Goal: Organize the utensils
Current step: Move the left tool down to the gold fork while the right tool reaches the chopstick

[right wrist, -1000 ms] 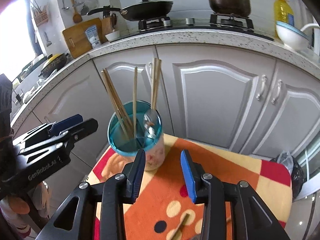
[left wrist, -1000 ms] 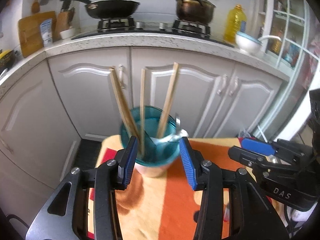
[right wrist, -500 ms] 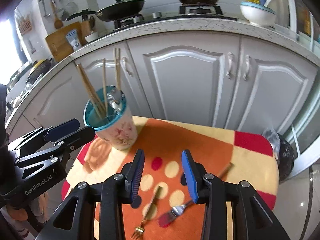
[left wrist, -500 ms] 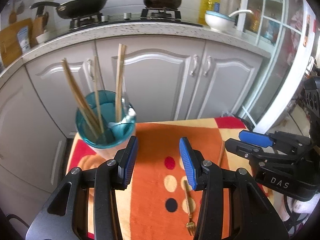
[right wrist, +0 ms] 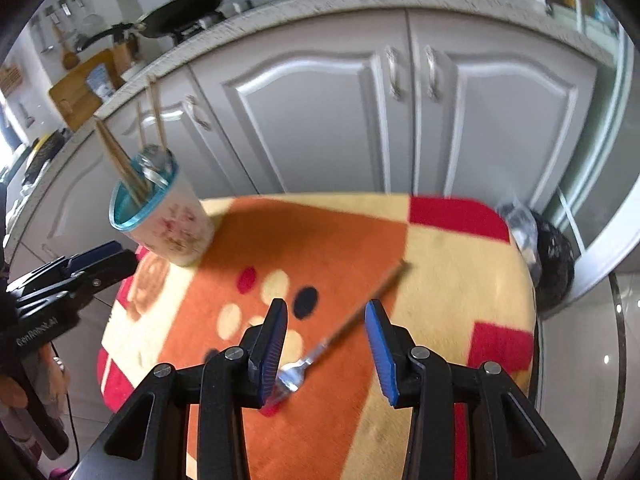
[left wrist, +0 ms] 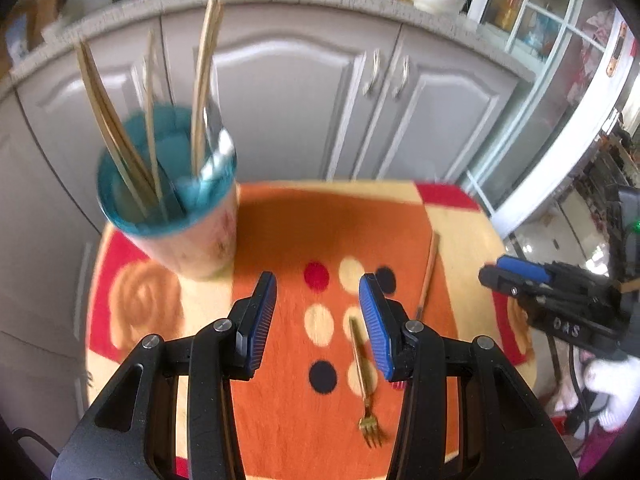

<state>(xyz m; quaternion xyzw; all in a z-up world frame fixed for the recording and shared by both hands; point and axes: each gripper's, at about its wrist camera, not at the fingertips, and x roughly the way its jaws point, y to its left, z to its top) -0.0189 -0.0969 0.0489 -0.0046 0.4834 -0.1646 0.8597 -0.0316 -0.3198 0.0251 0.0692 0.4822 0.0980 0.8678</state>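
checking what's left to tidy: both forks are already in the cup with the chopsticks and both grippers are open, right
Not quite. The two forks still lie on the cloth, not in the cup: the gold fork in the left wrist view, the silver fork in the right. The chopsticks are in the cup, and the left gripper and right gripper are open.

cup [left wrist: 192,236]: standing upright at the far left of the table [left wrist: 280,432], which is wearing an orange, red and cream cloth; the cup is showing a teal inside and rim and a pale outside with a faint reddish print
chopsticks [left wrist: 202,80]: leaning in the cup, several wooden sticks fanning out above the rim
spoon [right wrist: 154,168]: sitting in the cup with its shiny metal end showing at the rim
gold fork [left wrist: 363,380]: lying flat on the cloth, tines pointing toward the near edge
silver fork [right wrist: 320,354]: lying flat, slanting, its long dark handle running to the far right, tines at the near end
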